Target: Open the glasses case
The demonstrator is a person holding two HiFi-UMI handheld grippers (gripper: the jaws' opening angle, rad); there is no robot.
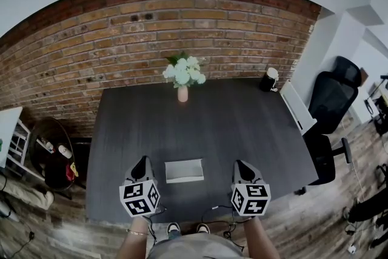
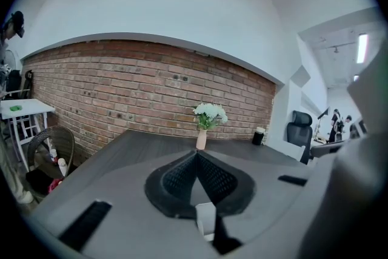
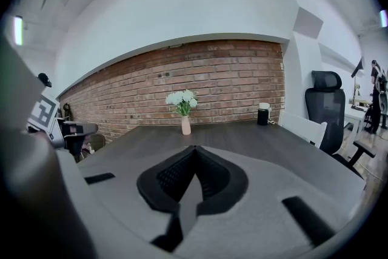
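A pale grey rectangular glasses case (image 1: 184, 170) lies closed and flat on the dark table (image 1: 218, 124), near its front edge. My left gripper (image 1: 142, 159) hovers just left of the case and my right gripper (image 1: 240, 163) just right of it; neither touches it. Both point away from me toward the brick wall. In the left gripper view the jaws (image 2: 196, 153) meet at their tips with nothing between them; a small pale patch below them may be the case. The right gripper (image 3: 194, 147) is likewise shut and holds nothing.
A pink vase of white flowers (image 1: 182, 93) stands at the table's far edge, a black and white cup (image 1: 268, 79) at its far right corner. A white chair (image 1: 297, 107) and a black office chair (image 1: 330, 100) stand to the right, a wicker basket (image 1: 51, 154) to the left.
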